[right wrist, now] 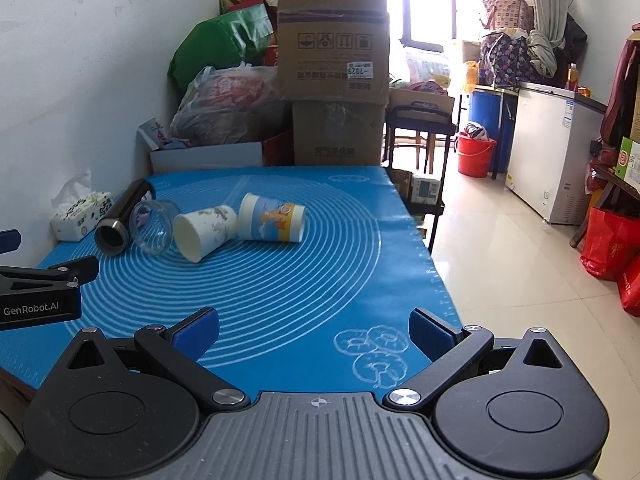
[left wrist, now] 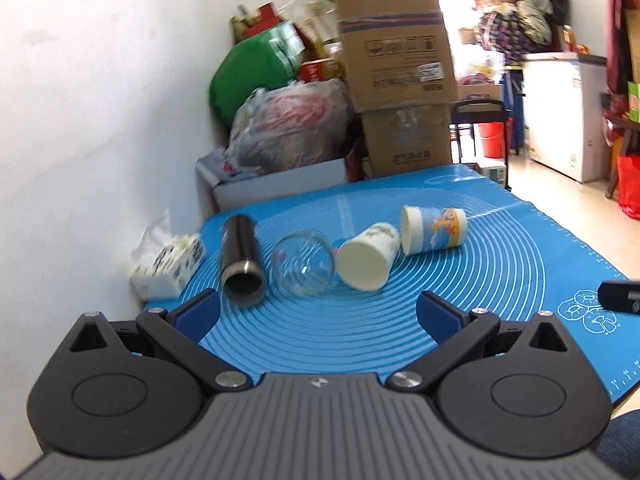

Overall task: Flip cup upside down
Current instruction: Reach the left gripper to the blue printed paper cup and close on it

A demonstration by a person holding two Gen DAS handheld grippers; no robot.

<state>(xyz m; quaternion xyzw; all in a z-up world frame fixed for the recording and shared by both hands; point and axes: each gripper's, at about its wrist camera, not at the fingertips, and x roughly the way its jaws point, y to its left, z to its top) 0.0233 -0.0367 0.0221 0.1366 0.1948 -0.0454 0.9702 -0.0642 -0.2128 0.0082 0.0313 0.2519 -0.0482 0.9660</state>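
Observation:
Several cups lie on their sides in a row on the blue mat: a black metal tumbler, a clear glass, a white paper cup and a blue cartoon paper cup. They also show in the right wrist view: tumbler, glass, white cup, cartoon cup. My left gripper is open and empty, just short of the glass. My right gripper is open and empty, farther back over the mat's near right part.
A tissue pack lies at the mat's left edge by the white wall. Cardboard boxes and plastic bags pile up behind the table. The table's right edge drops to a tiled floor with a red bucket and white freezer.

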